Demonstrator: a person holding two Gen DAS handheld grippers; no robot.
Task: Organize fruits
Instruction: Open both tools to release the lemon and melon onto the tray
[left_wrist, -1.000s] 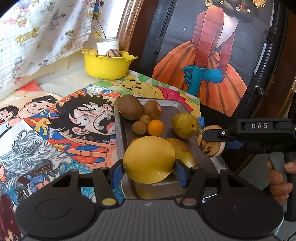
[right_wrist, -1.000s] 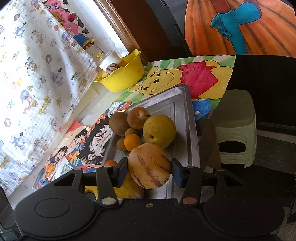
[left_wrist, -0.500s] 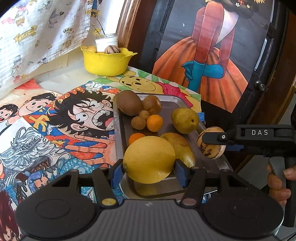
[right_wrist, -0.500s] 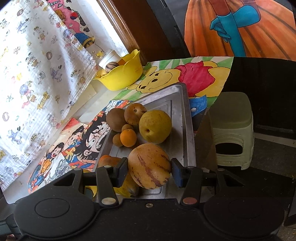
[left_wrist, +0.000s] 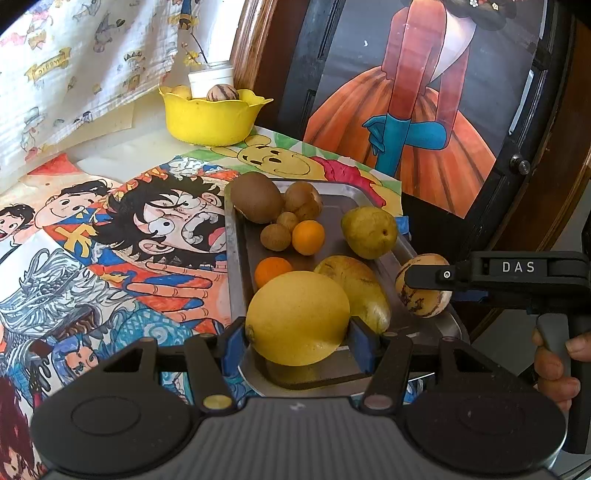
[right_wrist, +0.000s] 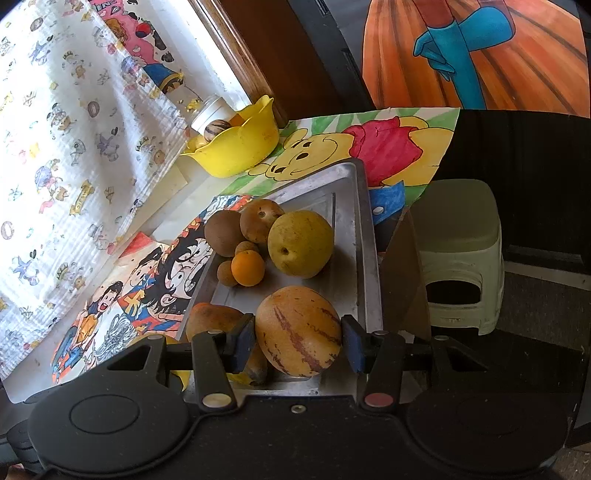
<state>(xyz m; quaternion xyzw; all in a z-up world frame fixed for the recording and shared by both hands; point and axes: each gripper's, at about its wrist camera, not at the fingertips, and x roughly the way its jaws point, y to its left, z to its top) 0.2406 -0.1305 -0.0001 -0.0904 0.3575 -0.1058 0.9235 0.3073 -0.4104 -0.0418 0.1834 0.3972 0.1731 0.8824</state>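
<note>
Above a metal tray (left_wrist: 236, 258) of kiwis, oranges and a pear (left_wrist: 369, 232), the left gripper (left_wrist: 297, 334) clamps a large yellow citrus (left_wrist: 297, 317), the right gripper (right_wrist: 298, 343) a striped melon (right_wrist: 298, 330). Behind, a yellow bowl (left_wrist: 210, 118) holds what appears to be another striped fruit.

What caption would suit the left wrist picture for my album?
Left gripper clamps a yellow citrus fruit above a metal tray of fruit; right gripper holds a striped melon.
</note>
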